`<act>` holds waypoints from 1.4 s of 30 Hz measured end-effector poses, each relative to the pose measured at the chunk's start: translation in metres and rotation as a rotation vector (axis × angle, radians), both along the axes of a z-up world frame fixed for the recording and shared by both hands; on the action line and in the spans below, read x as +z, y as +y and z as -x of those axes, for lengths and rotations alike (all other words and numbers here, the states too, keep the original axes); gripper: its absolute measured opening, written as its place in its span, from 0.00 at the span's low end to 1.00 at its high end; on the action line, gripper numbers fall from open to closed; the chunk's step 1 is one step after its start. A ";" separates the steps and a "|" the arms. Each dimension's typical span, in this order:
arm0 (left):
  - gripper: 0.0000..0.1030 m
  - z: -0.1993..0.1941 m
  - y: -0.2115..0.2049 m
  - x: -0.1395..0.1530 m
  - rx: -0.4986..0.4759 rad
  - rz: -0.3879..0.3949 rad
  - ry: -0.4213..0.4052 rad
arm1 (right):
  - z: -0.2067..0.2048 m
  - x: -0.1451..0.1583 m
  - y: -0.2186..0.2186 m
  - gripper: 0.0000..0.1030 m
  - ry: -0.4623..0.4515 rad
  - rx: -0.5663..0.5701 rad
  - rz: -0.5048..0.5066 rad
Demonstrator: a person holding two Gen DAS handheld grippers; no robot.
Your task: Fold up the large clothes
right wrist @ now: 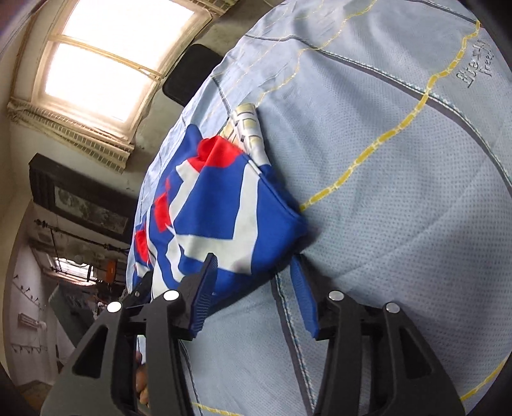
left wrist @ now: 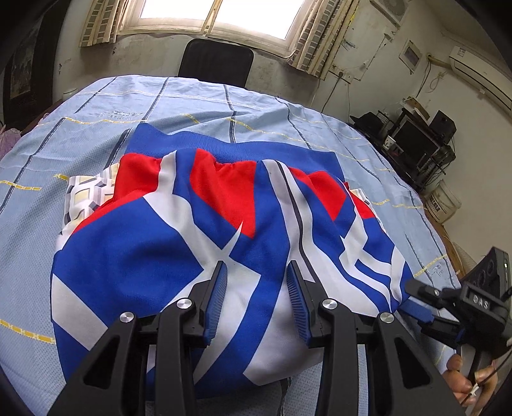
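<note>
A folded blue, white and red jacket (left wrist: pixel 179 256) lies on the light blue checked sheet (left wrist: pixel 224 96). My left gripper (left wrist: pixel 256 272) is open, its fingers hovering over the jacket's near edge, holding nothing. My right gripper (right wrist: pixel 252 265) is open at the jacket's (right wrist: pixel 217 204) near right corner, with the corner lying between its jaws; it also shows in the left wrist view (left wrist: pixel 419 304) at the jacket's right edge. A patterned white lining (left wrist: pixel 89 195) peeks out at the far left of the fold.
A black chair back (left wrist: pixel 216 62) stands behind the bed under the window (left wrist: pixel 220 16). A rack with black electronics (left wrist: pixel 416 140) stands at the right wall. The sheet (right wrist: pixel 400 192) stretches wide to the right of the jacket.
</note>
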State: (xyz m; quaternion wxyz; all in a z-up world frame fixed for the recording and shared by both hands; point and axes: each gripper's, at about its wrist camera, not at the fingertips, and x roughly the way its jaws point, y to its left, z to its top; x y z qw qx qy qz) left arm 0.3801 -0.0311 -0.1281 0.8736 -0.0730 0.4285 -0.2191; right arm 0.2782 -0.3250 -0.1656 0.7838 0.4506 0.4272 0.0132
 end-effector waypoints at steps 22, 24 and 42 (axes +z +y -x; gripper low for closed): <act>0.17 -0.014 0.017 -0.004 0.013 0.050 0.077 | -0.035 0.013 0.025 0.07 -0.126 -0.046 0.166; 0.16 -0.018 0.023 -0.006 0.019 0.092 0.103 | -0.038 0.026 0.033 0.06 -0.153 -0.029 0.207; 0.90 0.002 0.120 0.082 0.021 0.498 0.000 | -0.029 0.120 0.195 0.05 -0.524 0.316 0.683</act>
